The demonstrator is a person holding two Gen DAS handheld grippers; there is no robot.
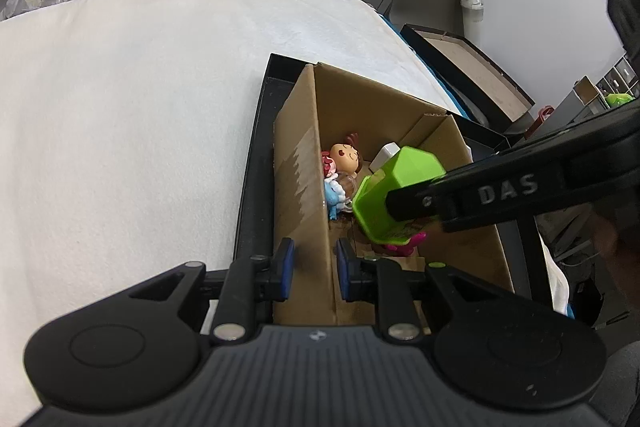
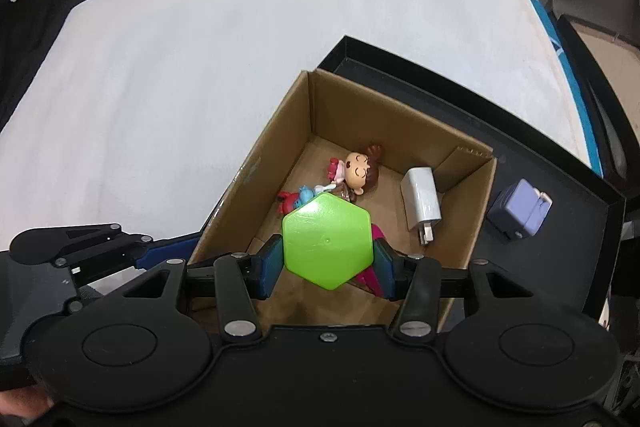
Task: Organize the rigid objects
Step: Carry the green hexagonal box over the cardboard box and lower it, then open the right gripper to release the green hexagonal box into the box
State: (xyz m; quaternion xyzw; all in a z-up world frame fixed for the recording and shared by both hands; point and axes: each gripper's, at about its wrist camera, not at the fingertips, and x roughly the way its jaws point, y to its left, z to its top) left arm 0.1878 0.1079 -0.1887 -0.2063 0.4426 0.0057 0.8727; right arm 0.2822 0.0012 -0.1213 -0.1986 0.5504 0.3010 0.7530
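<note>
My right gripper (image 2: 327, 263) is shut on a green hexagonal container (image 2: 326, 241) and holds it above the open cardboard box (image 2: 256, 171). In the left wrist view the container (image 1: 396, 195) hangs over the box interior. My left gripper (image 1: 314, 265) is shut on the box's left wall (image 1: 304, 163). Inside the box lie a doll figure (image 2: 360, 173), a small red and blue toy (image 2: 296, 201), a white charger (image 2: 420, 201) and a pink toy (image 2: 376, 269) partly hidden under the container.
The box stands in a black tray (image 2: 560, 163) on a white cloth-covered table (image 2: 180, 67). A purple block (image 2: 520, 213) lies in the tray right of the box. A second black tray (image 1: 468, 67) sits beyond the table's right edge.
</note>
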